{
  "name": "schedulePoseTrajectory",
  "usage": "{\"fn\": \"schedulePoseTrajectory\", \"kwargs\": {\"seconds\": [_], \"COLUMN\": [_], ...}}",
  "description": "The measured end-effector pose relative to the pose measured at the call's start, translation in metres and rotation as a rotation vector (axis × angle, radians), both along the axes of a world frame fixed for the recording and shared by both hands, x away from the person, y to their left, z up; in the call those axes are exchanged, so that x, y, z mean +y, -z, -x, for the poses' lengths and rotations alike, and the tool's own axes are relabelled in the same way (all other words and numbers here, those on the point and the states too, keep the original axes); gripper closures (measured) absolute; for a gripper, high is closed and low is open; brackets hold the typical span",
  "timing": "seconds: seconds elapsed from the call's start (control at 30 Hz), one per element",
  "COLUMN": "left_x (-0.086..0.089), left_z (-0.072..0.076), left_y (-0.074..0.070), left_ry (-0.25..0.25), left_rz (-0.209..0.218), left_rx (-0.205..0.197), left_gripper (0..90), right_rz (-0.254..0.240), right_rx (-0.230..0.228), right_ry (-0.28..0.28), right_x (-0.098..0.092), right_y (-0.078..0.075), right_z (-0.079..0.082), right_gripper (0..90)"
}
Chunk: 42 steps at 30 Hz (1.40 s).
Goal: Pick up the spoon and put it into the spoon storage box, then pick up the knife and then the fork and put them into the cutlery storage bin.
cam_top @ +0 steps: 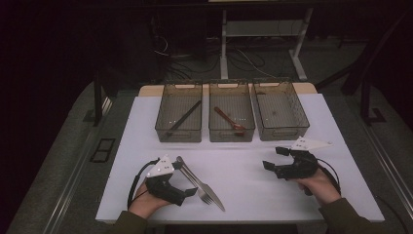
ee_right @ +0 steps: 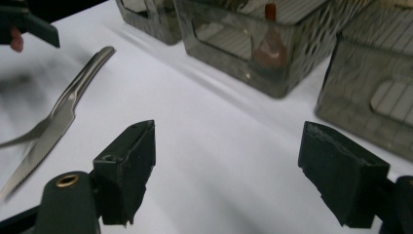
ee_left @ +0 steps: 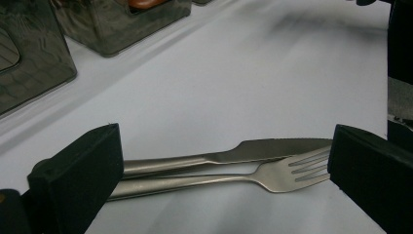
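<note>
Both grippers, left [cam_top: 191, 184] and right [cam_top: 274, 158], gape empty; knife [cam_top: 200, 183] and fork [cam_top: 196, 184] near the mat's [cam_top: 234, 165] front edge.

Silver brushed-steel knife [ee_left: 272, 147] and matching silver steel fork [ee_left: 287, 174] lay on the plain white tabletop [cam_top: 243, 170]. Three smoky grey see-through plastic bins [cam_top: 232, 118] had a fine ribbed pattern on the floors and a honeycomb perforation on the walls. The middle bin held a reddish-brown wooden spoon [cam_top: 230, 120]; the left one held a dark grey utensil [cam_top: 184, 119]. Both grippers, the left gripper [cam_top: 187, 181] and right gripper [cam_top: 275, 157], were matte black with light grey three-cornered top plates. The person's sleeves [cam_top: 347, 215] were olive green.
</note>
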<state>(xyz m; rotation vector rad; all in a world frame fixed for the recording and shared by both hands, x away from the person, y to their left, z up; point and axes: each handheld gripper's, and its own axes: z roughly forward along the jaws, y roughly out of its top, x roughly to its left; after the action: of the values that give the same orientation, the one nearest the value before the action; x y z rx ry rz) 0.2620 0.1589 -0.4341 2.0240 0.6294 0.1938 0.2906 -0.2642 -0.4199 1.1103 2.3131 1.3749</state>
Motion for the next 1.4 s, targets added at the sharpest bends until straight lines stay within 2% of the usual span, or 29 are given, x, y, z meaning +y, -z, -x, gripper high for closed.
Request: {"fn": "schedulePoseTrajectory", "kwargs": {"seconds": [0.17, 0.37, 0.67, 0.9, 1.0, 1.17, 1.27, 1.4], "left_x": [0.0, 0.001, 0.002, 0.005, 0.004, 0.0, -0.005, -0.012], "left_z": [0.0, 0.001, 0.001, 0.002, 0.003, 0.002, 0.0, -0.001], "left_y": [0.0, -0.001, -0.002, -0.007, -0.008, -0.007, -0.006, -0.002], "left_ry": [-0.001, 0.004, 0.0, 0.003, 0.009, 0.029, 0.052, 0.095], "left_rz": [0.003, -0.007, -0.009, 0.009, -0.001, -0.012, -0.018, -0.048], "left_rx": [-0.001, -0.004, -0.007, -0.009, -0.002, 0.022, 0.038, 0.056], "left_gripper": [0.0, 0.0, 1.7, 17.9, 28.1, 51.1, 62.3, 75.3], "right_rz": [-0.009, 0.011, 0.024, 0.02, 0.026, 0.036, 0.034, 0.036], "right_rx": [-0.001, -0.025, -0.021, -0.019, -0.013, -0.024, -0.022, -0.019], "right_ry": [0.013, -0.007, 0.009, 0.001, 0.008, 0.0, 0.001, 0.001], "right_x": [-0.011, -0.02, -0.03, -0.029, -0.028, -0.027, -0.027, -0.027], "right_y": [0.007, 0.016, 0.021, 0.022, 0.023, 0.022, 0.022, 0.023], "right_z": [0.011, 0.021, 0.031, 0.029, 0.029, 0.03, 0.03, 0.029], "right_gripper": [20.3, 20.3, 20.1, 20.0, 19.9, 19.8, 19.8, 19.8]}}
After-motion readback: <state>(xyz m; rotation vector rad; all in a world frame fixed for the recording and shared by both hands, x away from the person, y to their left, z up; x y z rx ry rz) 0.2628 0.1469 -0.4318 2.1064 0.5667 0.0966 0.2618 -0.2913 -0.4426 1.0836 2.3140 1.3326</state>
